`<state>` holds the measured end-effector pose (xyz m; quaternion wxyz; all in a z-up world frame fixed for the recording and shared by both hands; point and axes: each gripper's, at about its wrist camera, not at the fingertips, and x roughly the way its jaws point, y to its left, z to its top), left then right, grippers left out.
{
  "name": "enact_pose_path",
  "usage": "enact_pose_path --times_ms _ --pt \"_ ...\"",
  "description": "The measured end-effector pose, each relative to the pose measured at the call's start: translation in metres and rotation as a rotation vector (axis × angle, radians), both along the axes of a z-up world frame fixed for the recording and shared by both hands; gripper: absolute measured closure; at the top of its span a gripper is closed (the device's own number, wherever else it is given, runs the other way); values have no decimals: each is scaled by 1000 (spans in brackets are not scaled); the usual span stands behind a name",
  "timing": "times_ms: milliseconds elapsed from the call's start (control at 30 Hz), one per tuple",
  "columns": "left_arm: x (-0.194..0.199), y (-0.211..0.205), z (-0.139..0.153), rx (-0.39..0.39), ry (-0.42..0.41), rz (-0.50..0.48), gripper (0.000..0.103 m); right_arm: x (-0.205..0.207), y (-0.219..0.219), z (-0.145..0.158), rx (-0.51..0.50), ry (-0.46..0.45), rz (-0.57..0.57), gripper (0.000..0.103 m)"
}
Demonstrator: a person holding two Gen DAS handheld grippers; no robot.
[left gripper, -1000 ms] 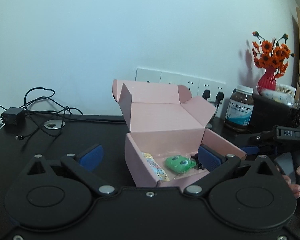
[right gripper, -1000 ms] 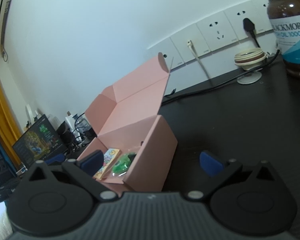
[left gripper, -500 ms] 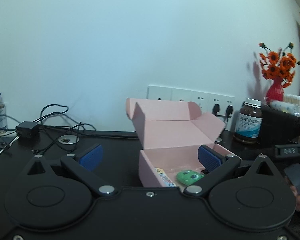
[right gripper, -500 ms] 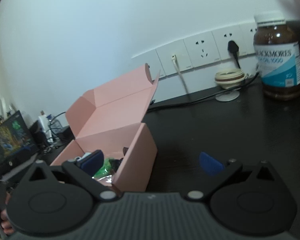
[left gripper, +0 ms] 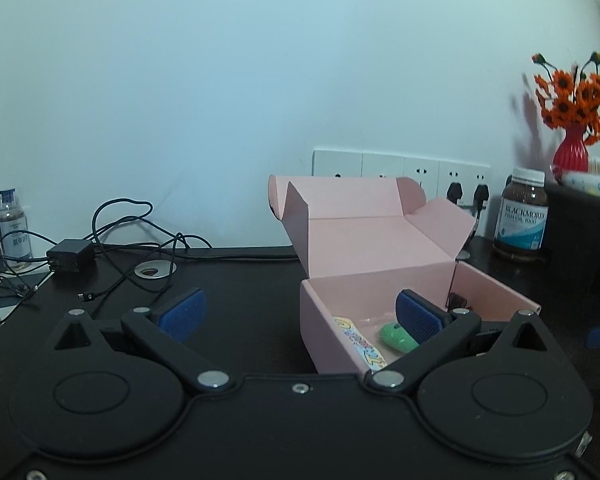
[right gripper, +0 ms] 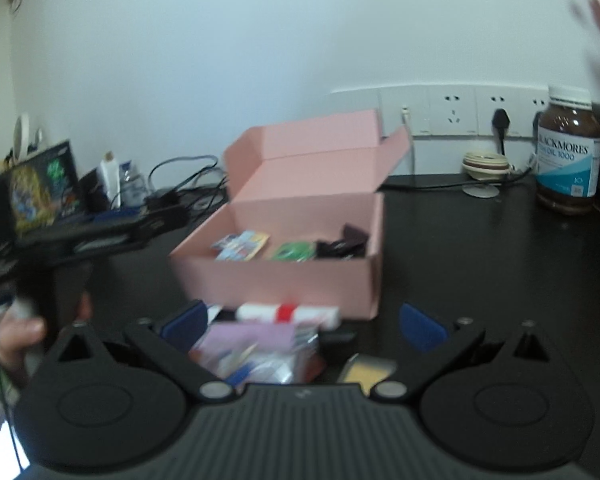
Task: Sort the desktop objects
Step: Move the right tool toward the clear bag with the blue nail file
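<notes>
An open pink box sits on the black desk with its lid tipped back. Inside lie a green toy, a colourful card and a dark item. My left gripper is open and empty, left of and in front of the box. My right gripper is open above loose things in front of the box: a white tube with a red band, a clear packet and a yellow card. This view is blurred.
A brown supplement bottle stands at the right by the wall sockets. Red vase with orange flowers at the far right. Cables and a black adapter lie at the left. A hand holds the other gripper.
The right gripper has drawn back and swung left, bringing the tube, packet and yellow card into view. The left gripper has drawn back and shifted left, so the box sits farther right.
</notes>
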<state>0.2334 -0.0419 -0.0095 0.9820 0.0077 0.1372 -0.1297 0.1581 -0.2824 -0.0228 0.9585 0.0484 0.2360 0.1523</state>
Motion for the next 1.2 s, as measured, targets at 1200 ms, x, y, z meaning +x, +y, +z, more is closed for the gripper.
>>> enact_pose_path --times_ms 1200 --pt "7 1 0 21 34 87 0 -12 60 -28 -215 73 -49 22"
